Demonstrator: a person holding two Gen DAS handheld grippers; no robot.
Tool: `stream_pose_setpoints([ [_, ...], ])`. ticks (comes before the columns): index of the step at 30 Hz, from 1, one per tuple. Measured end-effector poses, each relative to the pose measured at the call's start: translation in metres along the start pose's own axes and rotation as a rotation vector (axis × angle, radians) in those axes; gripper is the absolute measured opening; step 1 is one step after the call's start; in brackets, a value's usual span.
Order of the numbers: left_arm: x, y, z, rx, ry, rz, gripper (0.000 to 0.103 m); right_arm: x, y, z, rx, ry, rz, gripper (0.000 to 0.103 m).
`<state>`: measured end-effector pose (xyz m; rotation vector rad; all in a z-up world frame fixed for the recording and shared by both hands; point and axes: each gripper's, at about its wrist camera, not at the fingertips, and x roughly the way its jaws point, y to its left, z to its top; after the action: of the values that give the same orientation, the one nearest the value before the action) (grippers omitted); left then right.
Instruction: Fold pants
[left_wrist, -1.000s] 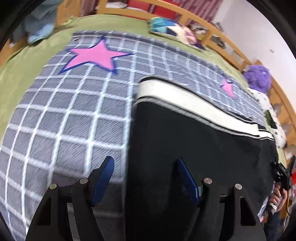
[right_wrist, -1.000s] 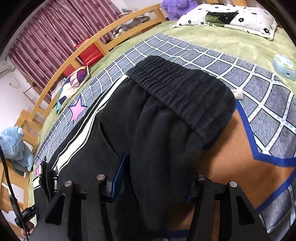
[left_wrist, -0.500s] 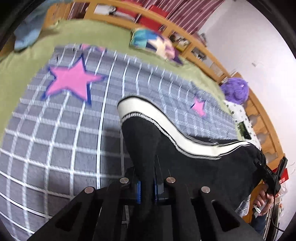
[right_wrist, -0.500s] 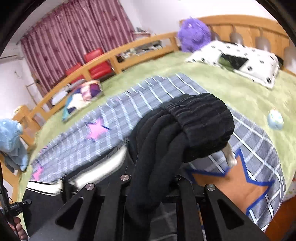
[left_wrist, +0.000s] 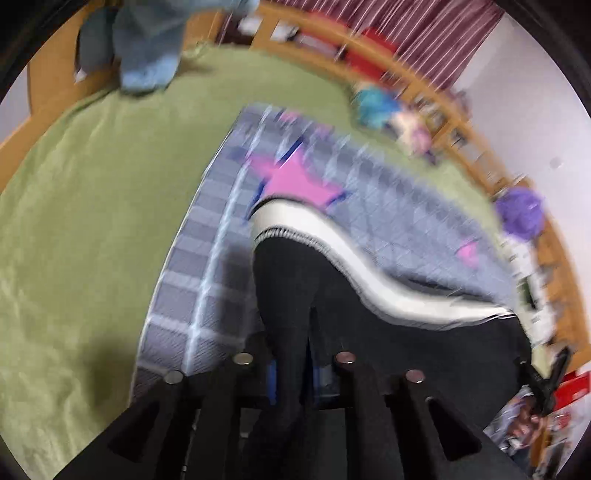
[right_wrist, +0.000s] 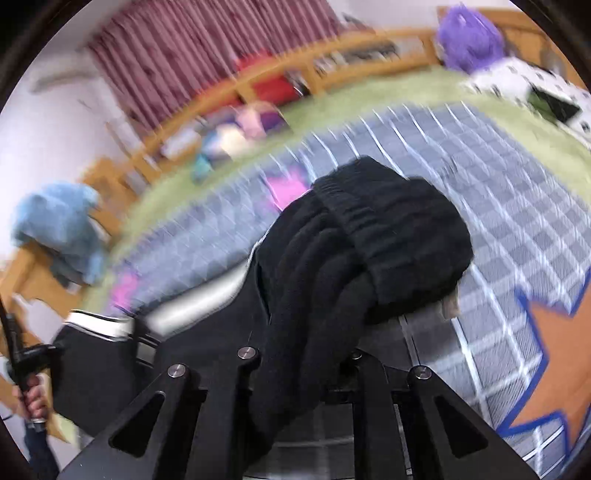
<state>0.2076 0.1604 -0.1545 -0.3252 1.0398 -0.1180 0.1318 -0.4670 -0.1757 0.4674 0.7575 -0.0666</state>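
The left tongs (left_wrist: 291, 373) are clamped on a fold of the black pants (left_wrist: 388, 332), the dark cloth pinched between the two blue-padded fingers (left_wrist: 272, 374) and rising straight ahead of them. From that grip the pants run forward and off to the tongs' right, their white side stripe (left_wrist: 332, 251) curving along the far edge, held up above the grey checked blanket (left_wrist: 207, 280) that lies beneath and ahead. A pink star (left_wrist: 295, 181) on the blanket shows just beyond the stripe's far end, and the green bedcover (left_wrist: 81, 229) spreads to the left of the tongs. The right tongs (right_wrist: 306, 365) are likewise closed on the pants (right_wrist: 332, 266), here a thick bunched mass near the elastic waistband (right_wrist: 351, 210), which humps up directly ahead of and above the fingers and hides the fingertips. The rest of the garment trails to the left of these tongs, its white stripe (right_wrist: 207, 295) leading toward the other gripper (right_wrist: 22, 354) at the far left edge. To the right of the right tongs the blanket carries an orange star (right_wrist: 554, 350). A white patterned pillow (right_wrist: 535, 88) and a purple plush toy (right_wrist: 469, 37) sit far ahead on the right. Both views are blurred.
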Motion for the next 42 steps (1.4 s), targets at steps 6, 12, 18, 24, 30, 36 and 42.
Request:
stream_pose_setpoints([
  [6, 0.012, 0.0, -0.023, 0.01, 0.017, 0.125, 0.037, 0.028, -0.023, -0.034, 0.0, 0.103, -0.056, 0.025],
  [12, -0.033, -0.036, -0.053, 0.114, -0.076, 0.102, 0.055, 0.012, -0.001, -0.044, -0.1, 0.115, -0.159, 0.035],
  [18, 0.002, -0.073, -0.126, 0.263, -0.006, 0.088, 0.066, -0.025, -0.038, -0.06, 0.06, 0.063, -0.067, 0.054],
  [24, -0.004, -0.076, -0.139, 0.25, -0.107, 0.098, 0.071, -0.017, -0.064, -0.051, 0.208, 0.011, 0.018, 0.064],
  [30, -0.002, -0.075, -0.146, 0.242, -0.155, 0.074, 0.073, 0.014, -0.058, -0.026, 0.273, -0.07, -0.026, 0.049],
  [36, -0.007, -0.069, -0.146, 0.228, -0.171, 0.044, 0.073, -0.014, -0.033, -0.014, 0.015, -0.153, -0.038, 0.059],
  [42, -0.038, -0.036, -0.14, 0.088, -0.222, -0.031, 0.073, -0.001, -0.063, -0.032, 0.069, 0.065, -0.069, 0.066],
])
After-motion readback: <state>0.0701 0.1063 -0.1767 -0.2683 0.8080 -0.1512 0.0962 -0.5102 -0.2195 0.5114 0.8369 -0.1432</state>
